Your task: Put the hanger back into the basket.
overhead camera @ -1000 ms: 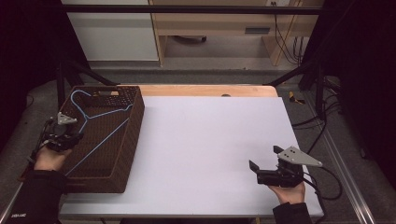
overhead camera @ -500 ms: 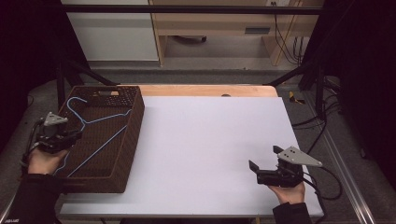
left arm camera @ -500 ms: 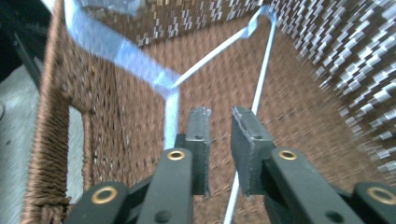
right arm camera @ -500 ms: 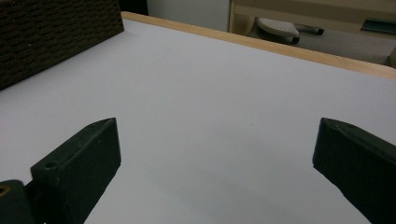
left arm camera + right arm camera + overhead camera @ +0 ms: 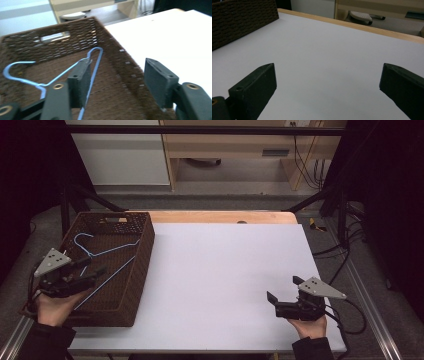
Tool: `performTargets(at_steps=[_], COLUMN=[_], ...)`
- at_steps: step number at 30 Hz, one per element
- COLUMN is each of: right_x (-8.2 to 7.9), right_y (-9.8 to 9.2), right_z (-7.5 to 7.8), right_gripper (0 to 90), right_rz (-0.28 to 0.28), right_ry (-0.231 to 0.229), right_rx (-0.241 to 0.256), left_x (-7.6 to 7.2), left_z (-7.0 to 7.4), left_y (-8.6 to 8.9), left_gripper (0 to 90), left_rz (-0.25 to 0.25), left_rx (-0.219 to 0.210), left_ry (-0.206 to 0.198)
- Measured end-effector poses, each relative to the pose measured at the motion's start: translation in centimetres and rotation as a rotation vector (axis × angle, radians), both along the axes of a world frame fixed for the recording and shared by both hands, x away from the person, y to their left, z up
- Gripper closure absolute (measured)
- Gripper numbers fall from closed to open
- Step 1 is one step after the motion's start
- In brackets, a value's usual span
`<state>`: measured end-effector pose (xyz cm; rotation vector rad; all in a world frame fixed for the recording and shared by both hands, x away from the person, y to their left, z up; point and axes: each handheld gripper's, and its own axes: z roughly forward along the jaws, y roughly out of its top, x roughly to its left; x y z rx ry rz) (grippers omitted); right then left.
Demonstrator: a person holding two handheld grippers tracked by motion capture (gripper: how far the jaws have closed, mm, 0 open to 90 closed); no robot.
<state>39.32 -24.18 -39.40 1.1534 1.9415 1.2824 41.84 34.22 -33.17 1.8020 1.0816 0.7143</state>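
From the high view, the blue hanger [image 5: 102, 262] lies inside the brown basket [image 5: 142, 257] at the worktop's [image 5: 225, 275] left edge; the left claw [image 5: 92, 270] hangs over its near part, jaws wide, empty. The right claw [image 5: 284, 295] sits near-right, open, amid bare worktop.

The left gripper view shows the hanger [image 5: 93, 67] passing beside the left claw's [image 5: 117, 77] one jaw, with the basket's [image 5: 120, 57] wall between the jaws.

In the right gripper view, the right claw [image 5: 327, 82] gapes over open worktop [image 5: 324, 50].

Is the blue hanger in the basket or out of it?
In: the blue hanger lies inside the wicker basket.
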Motion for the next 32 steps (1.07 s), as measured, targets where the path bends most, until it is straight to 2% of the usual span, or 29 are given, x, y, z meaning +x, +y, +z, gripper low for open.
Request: performTargets(at_steps=[4,14,17,21,27,32], right_x=[0.0,-0.1,-0.1,-0.2,-0.3,-0.2], right_y=[0.0,0.0,0.0,0.0,0.0,0.0], right_z=[0.0,0.0,0.1,0.0,-0.1,-0.2], right_gripper=[1.5,1.2,1.1,1.0,1.0,0.9], right_rz=[0.003,0.012,0.014,0.022,0.025,0.029], right_ry=[-0.002,-0.008,-0.010,-0.015,-0.012,-0.011], right_rx=[0.000,0.009,0.010,0.011,0.015,0.020], left_x=[-0.9,-2.5,-2.6,-2.8,-2.6,-2.6], left_z=[-0.4,-1.9,-2.7,-3.7,-5.0,-5.6], left_y=[-1.7,-5.5,-6.5,-7.6,-8.5,-8.8], left_gripper=[29.8,17.2,16.9,16.4,15.2,15.1], left_rz=[-0.051,-0.171,-0.214,-0.250,-0.266,-0.265], left_rx=[-0.032,-0.042,-0.045,-0.025,-0.024,-0.014], left_ry=[-0.013,-0.008,0.005,0.005,0.029,0.027])
